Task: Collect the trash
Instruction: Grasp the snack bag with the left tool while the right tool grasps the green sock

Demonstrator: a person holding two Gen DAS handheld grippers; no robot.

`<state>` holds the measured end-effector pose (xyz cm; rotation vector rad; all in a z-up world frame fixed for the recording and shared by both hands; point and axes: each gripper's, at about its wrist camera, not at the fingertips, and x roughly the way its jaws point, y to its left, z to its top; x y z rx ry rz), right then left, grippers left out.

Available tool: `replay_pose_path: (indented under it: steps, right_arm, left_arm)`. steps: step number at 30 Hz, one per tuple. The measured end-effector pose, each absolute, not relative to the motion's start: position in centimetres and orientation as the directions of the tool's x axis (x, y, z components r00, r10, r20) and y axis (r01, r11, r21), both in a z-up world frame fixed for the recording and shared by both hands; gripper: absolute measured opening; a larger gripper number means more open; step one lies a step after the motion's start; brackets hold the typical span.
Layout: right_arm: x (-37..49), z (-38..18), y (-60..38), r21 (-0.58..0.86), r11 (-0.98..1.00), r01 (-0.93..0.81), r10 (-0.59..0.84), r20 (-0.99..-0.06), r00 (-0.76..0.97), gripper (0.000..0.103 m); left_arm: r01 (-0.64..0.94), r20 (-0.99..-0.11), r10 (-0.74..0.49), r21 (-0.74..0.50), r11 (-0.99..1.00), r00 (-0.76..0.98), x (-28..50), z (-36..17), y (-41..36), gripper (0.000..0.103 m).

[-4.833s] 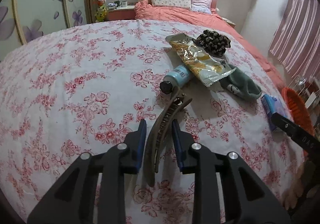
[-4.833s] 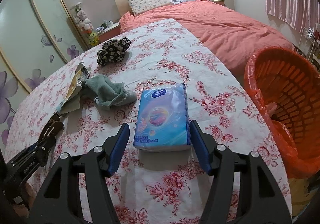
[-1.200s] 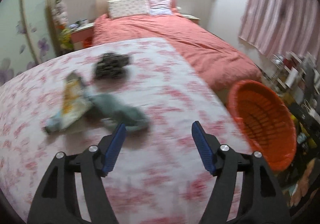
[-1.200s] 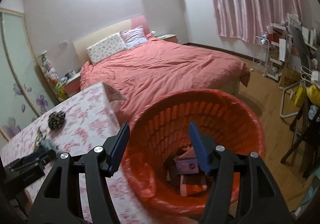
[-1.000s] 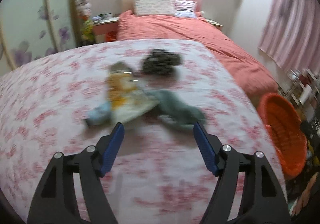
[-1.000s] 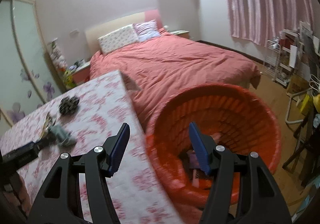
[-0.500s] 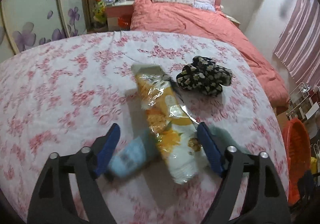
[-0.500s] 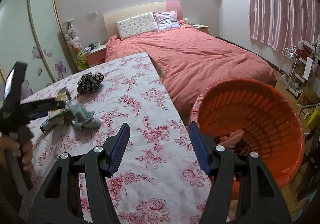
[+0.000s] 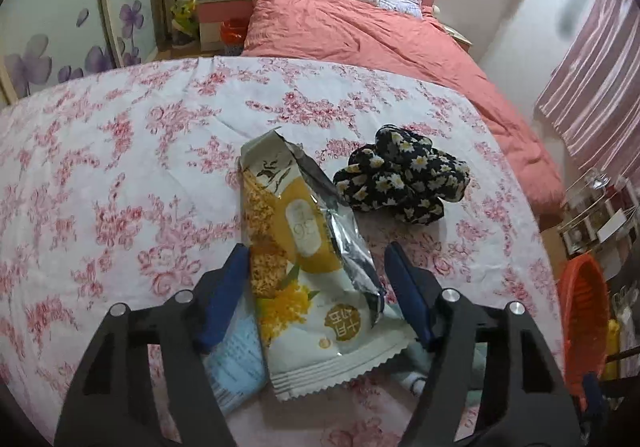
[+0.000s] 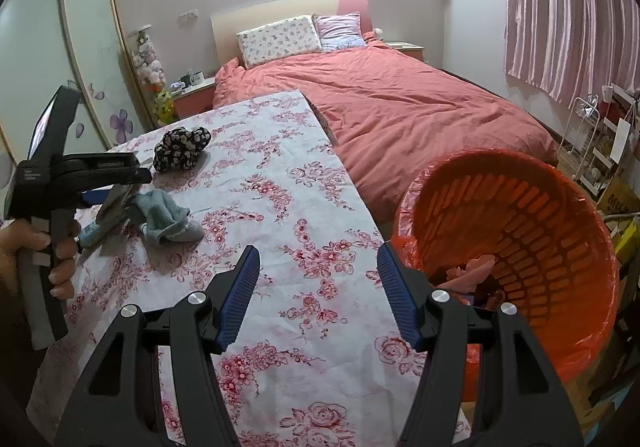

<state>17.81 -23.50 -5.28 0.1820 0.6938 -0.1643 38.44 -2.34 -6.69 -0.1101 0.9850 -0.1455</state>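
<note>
my left gripper point(image 9: 316, 267) has just been closing around the snack wrapper point(image 9: 308, 259), pads not yet pressing; my right gripper point(image 10: 318, 283) hangs empty and spread beside the orange basket point(image 10: 560, 239).

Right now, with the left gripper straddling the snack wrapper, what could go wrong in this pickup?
The left gripper, whose jaws have just been closing, is open around the snack wrapper. The wrapper overlaps a light blue bottle and lies partly over a grey-green sock, so a closing grip might catch either. The wrapper is flat and glossy, so the pads could slide off. The orange basket stands off the table edge, so a loose grip may drop it on the way.
</note>
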Motion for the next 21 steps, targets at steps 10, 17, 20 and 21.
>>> replay_pose_path:
  steps: [10,17,20,21]
  right_arm:
    - [18.1,-5.3,-22.5,0.108,0.975,0.194,-0.079,-0.649,0.757,0.061]
    - [18.9,-5.1,-20.6,0.112,0.982,0.154,-0.045,-0.648,0.760,0.061]
    - [19.9,-5.0,-19.4,0.125,0.984,0.126,-0.015,-0.648,0.762,0.061]
    - [20.6,-4.9,-18.9,0.139,0.984,0.110,0.006,-0.649,0.761,0.062]
  left_arm:
    - [0.095,-0.800,-0.161,-0.130,0.987,0.578,37.4,-5.6,-1.3,0.040]
    - [0.077,-0.770,-0.151,-0.132,0.988,0.620,34.5,-3.2,3.4,0.040]
    - [0.062,-0.757,-0.143,-0.134,0.989,0.637,32.8,-2.3,5.8,0.041]
    - [0.056,-0.754,-0.140,-0.136,0.989,0.642,32.1,-2.1,6.6,0.041]
